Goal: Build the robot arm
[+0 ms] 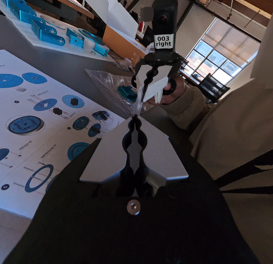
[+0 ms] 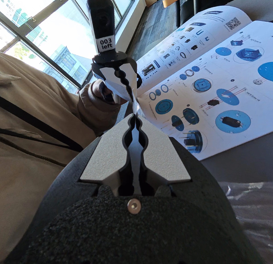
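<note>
Our left gripper (image 1: 135,116), two pale grey wedge-shaped fingers with wavy black rubber edges, is clamped on one end of a small crinkled clear plastic bag (image 1: 138,104). Our right gripper (image 1: 142,99), of the same build, pinches the other end of it, so the film stretches taut between the two tips, which nearly meet, above the smooth grey table (image 1: 70,64). In the right wrist view the same strip of film (image 2: 135,106) runs from the near tips (image 2: 135,115) up to the far ones (image 2: 131,96).

Beyond the tips lies a second, larger clear bag (image 1: 106,82) holding a blue metal disc assembly (image 1: 127,92). To the left lies an open white instruction booklet (image 1: 37,123) printed with blue discs. Farther off, on a white sheet, we count at least five blue anodised metal brackets (image 1: 48,33) beside an open brown cardboard box (image 1: 121,45).
</note>
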The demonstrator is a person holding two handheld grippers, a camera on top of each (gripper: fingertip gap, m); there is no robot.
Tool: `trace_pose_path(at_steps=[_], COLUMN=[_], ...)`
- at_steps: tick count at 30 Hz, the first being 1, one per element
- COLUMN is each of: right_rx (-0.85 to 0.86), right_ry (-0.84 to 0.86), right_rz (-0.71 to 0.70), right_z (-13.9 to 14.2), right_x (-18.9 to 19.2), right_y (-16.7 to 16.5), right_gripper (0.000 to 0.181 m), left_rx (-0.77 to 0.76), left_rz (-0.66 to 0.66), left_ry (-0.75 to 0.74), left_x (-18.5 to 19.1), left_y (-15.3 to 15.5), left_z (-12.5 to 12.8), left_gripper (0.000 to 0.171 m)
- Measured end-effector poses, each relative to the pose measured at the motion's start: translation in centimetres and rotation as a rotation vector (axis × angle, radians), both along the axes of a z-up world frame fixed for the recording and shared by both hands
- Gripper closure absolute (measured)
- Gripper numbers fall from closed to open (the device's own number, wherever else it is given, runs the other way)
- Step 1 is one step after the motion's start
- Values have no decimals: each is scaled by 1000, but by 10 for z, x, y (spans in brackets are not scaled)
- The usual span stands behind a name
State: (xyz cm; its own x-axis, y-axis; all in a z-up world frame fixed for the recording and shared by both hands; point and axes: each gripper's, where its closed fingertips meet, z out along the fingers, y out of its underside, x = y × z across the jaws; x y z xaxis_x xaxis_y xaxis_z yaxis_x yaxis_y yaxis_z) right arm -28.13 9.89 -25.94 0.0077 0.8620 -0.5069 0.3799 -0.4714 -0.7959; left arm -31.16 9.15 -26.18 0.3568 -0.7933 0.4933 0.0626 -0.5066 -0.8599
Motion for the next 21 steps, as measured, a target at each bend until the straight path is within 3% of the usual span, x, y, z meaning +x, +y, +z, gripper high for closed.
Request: trace_pose_path(at_steps=[10, 21], right_rx=[-20, 8], right_ry=[23, 51], right_rz=[32, -25], right_z=[-4, 8], right_x=[-11, 11], right_y=[-8, -4], right_gripper=[181, 181], left_rx=[9, -53], left_rz=[-60, -119], left_ry=[-32, 0], left_x=[-11, 11], left_y=[-9, -3], left_z=[2, 16], left_gripper=[171, 171])
